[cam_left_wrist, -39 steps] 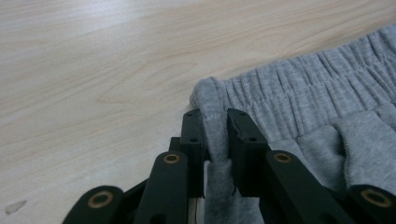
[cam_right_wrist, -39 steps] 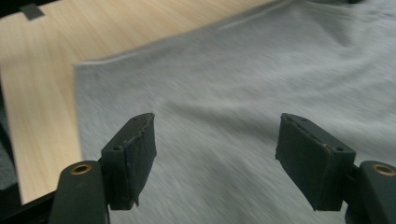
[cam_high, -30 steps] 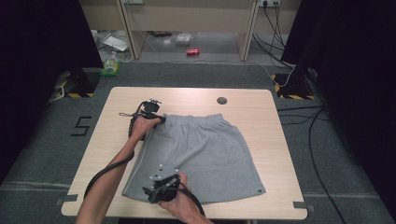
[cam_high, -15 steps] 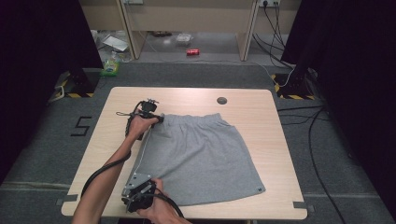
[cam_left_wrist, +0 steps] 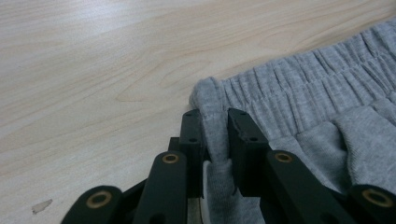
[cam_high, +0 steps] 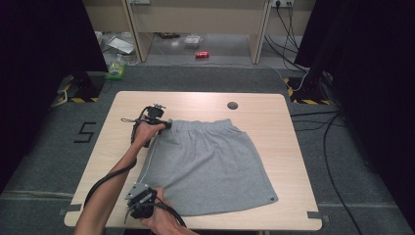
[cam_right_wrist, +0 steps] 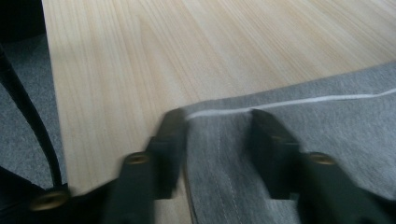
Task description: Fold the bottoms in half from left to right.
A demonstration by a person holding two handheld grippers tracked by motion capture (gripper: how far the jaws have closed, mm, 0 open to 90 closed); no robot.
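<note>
- A pair of grey shorts (cam_high: 208,166) lies flat on the wooden surface (cam_high: 293,147), near the middle.
- The left gripper (cam_left_wrist: 215,123) is clamped on the far left corner of the waistband (cam_left_wrist: 289,84). Cloth is squeezed between its jaws.
- The right gripper (cam_right_wrist: 217,126) sits at the near left corner of the shorts, by the white stripe (cam_right_wrist: 289,101). Its jaws have just been closing, with the hem between them, but they are not yet pressing on it.
- The step looks like grabbing both left corners, maybe to fold or lift the shorts.
- Next, the right gripper should close all the way on the hem.
- The right gripper view is blurry, so how much cloth it has is hard to tell.
</note>
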